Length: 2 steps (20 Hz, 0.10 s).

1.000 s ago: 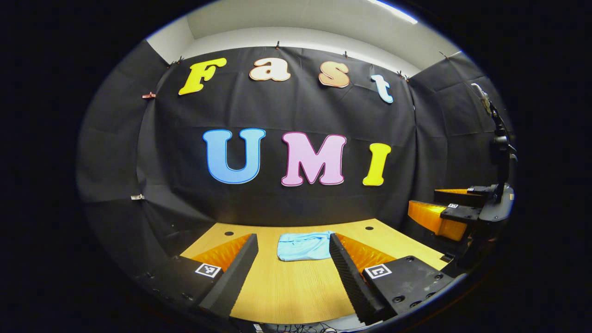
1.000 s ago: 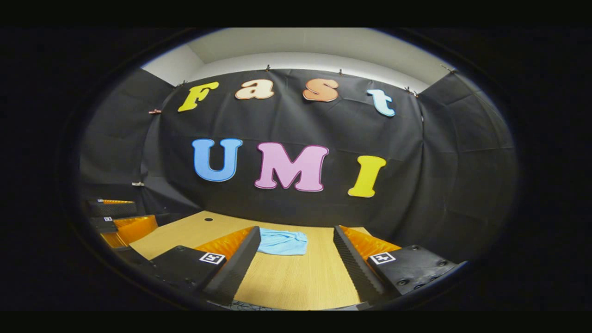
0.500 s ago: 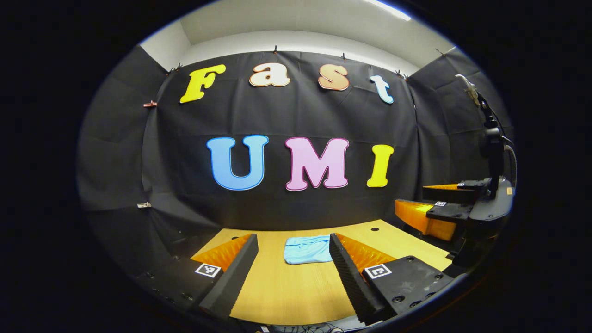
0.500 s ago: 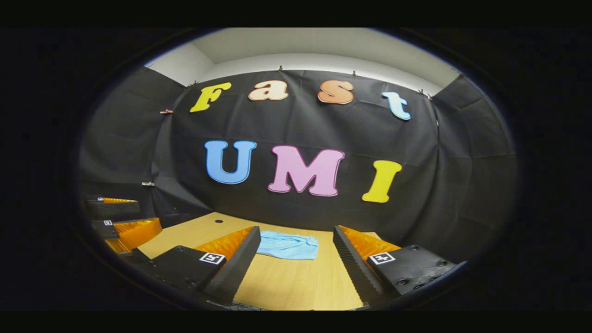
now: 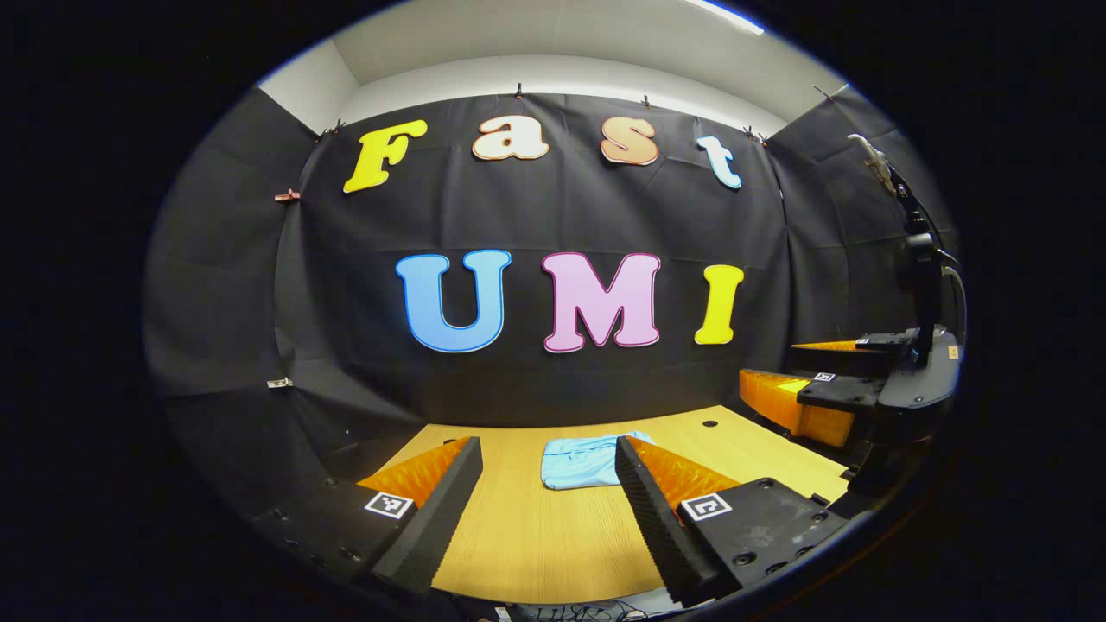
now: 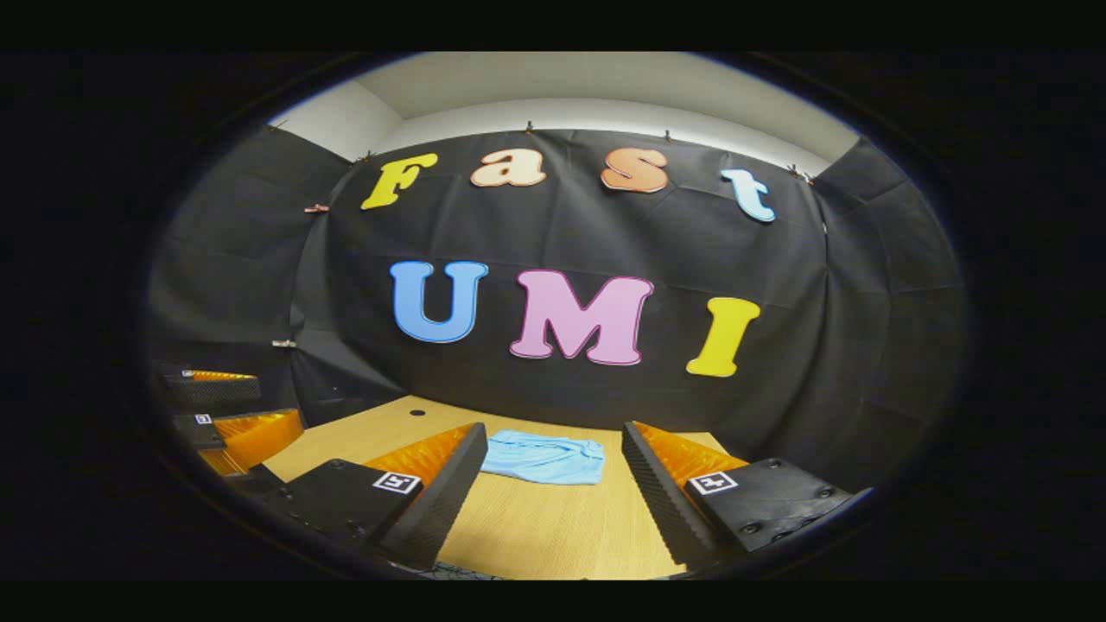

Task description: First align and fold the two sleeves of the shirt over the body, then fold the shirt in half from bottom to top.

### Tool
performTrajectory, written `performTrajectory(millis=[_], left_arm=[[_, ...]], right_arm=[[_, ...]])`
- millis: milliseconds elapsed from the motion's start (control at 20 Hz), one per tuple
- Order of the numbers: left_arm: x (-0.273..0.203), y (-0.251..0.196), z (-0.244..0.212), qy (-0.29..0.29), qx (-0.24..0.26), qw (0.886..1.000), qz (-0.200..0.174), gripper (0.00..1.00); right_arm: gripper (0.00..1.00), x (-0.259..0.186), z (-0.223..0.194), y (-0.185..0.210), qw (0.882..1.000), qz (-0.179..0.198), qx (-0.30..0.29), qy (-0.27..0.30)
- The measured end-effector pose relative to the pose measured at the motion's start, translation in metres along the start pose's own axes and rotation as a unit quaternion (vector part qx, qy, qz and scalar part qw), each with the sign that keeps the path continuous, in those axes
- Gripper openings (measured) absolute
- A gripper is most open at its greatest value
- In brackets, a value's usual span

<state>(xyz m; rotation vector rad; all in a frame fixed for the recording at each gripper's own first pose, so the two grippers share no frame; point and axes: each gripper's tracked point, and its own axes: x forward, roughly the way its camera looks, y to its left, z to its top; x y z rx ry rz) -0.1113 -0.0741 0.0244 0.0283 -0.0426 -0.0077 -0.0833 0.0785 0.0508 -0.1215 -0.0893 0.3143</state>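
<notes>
The light blue shirt [image 5: 587, 460] [image 6: 544, 456] lies as a small, compact bundle on the far part of the wooden table [image 5: 536, 536] [image 6: 536, 527]. My left gripper [image 5: 546, 446] is open and holds nothing; the shirt sits beyond its fingertips, partly hidden behind the right finger [image 5: 657, 510]. Open and holding nothing too, my right gripper [image 6: 553, 429] hangs well short of the shirt. In the left gripper view the right gripper [image 5: 773, 370] shows at the right edge, above the table's side. At the left edge of the right gripper view is the left gripper [image 6: 276, 399].
Black cloth walls close the booth behind and on both sides of the table. A small round hole [image 5: 710, 424] [image 6: 417, 413] marks the tabletop near the back. A black pole with a cable [image 5: 920, 259] rises above the right gripper.
Both views have drifted a little, so the shirt sits slightly farther right in each. The shirt itself has not moved. Both grippers stay open.
</notes>
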Motion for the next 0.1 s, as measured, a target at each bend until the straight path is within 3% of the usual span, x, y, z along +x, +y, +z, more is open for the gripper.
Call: performTrajectory(millis=[100], left_arm=[[-0.0005,-0.0042,-0.0037,0.005,0.002,1.000,-0.004,0.96]], right_arm=[[0.96,-0.0006,-0.0003,-0.0019,1.000,-0.001,0.001,-0.001]])
